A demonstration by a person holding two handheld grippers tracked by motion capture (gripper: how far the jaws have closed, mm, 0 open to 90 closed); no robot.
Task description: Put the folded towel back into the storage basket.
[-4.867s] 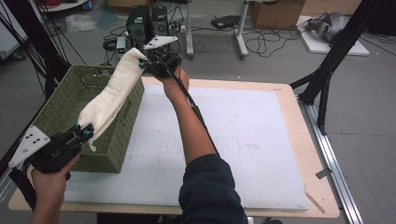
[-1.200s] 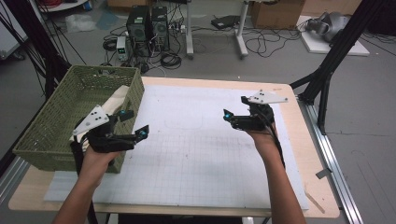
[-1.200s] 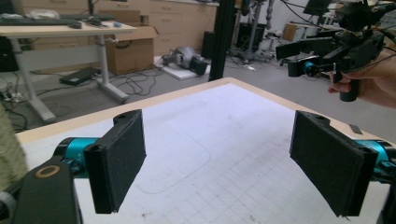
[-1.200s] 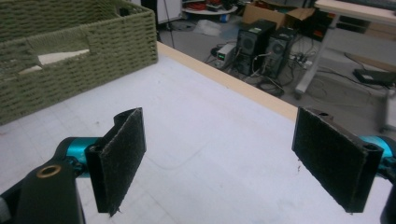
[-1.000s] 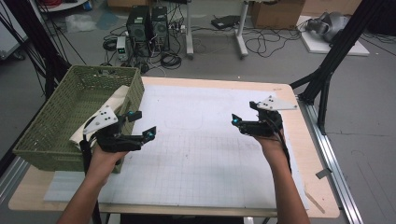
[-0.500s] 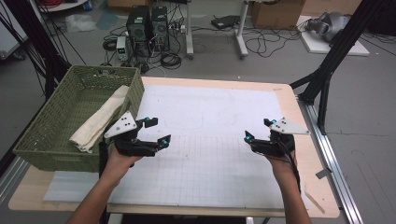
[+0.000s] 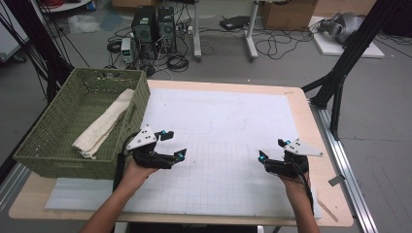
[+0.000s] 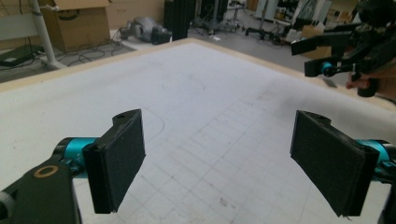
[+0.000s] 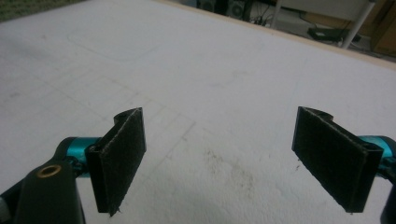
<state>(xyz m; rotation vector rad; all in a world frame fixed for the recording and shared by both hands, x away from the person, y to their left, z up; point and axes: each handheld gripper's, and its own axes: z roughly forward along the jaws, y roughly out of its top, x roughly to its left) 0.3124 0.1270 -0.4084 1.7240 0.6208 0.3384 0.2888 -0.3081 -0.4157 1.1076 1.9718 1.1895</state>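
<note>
A cream cloth (image 7: 103, 127), loosely rolled, is seen lying lengthwise in a green basket (image 7: 46, 162) at the surface's left edge. It is judged soft, light, floppy; best pinched at a bunched end. Left tool (image 7: 173, 144) & right tool (image 7: 271, 149) are held spread wide, empty, over the white mat (image 7: 228, 121).

The high view looks forward and down on the white mat (image 7: 233, 126). Both gripper views skim it closely. The left gripper view faces 3 o'clock, the right gripper view 10 o'clock.
</note>
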